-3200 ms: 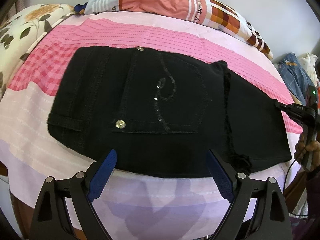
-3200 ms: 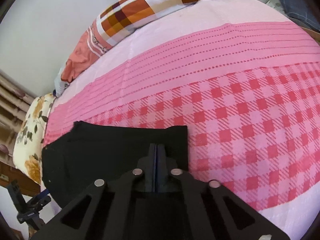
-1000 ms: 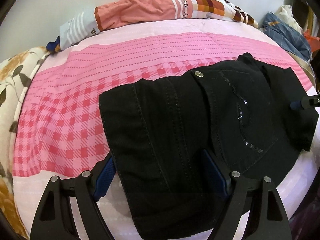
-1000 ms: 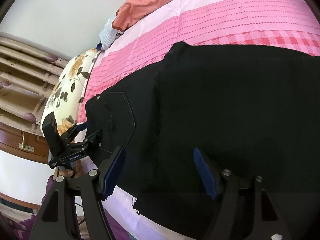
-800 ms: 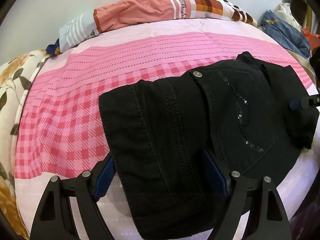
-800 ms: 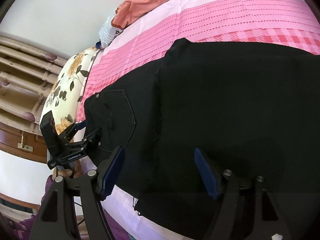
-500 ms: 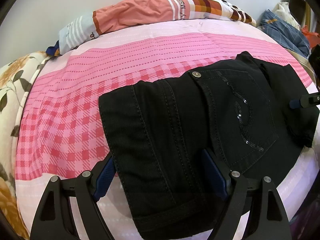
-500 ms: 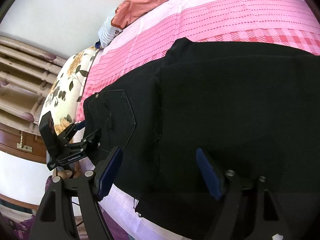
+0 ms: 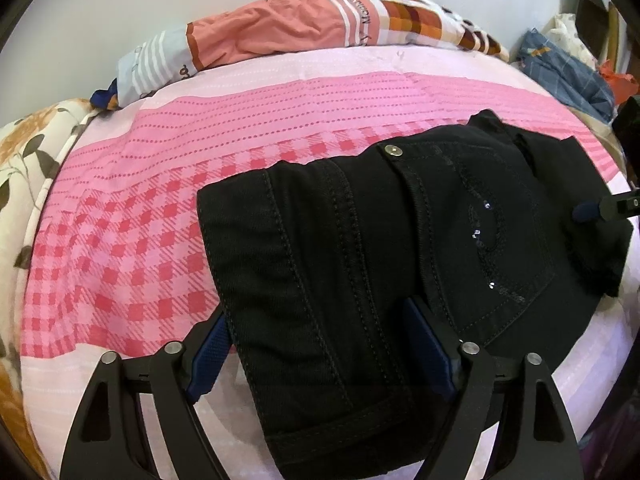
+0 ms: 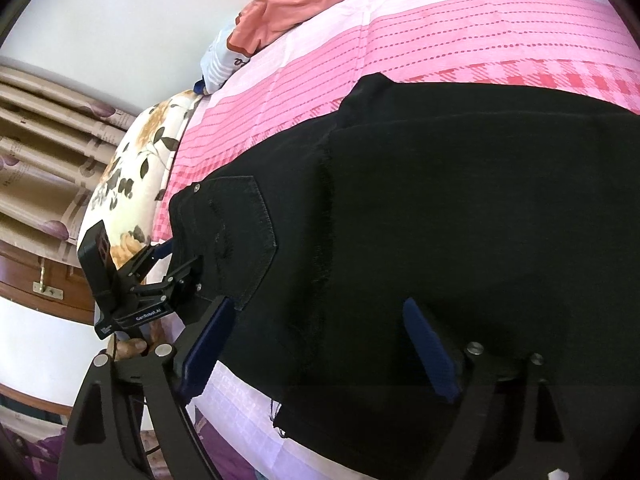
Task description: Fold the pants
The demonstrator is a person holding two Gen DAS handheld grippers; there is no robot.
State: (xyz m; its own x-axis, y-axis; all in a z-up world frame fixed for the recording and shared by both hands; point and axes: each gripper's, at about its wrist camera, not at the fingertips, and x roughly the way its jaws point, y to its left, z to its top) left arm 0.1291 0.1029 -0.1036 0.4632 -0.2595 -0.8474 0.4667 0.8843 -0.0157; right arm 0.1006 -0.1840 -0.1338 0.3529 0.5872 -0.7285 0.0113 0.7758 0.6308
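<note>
Am holding left gripper point(image 9: 318, 344) fingers wide over folded black pants point(image 9: 400, 248) waistband; right gripper point(image 10: 316, 344) fingers gaping wide over leg end, pants lying on pink bed point(image 9: 160, 200).

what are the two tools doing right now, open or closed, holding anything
Left tool: open, jaws spread around the waist end of the black pants, not clamped.
Right tool: open over the folded pants, holding nothing.
</note>
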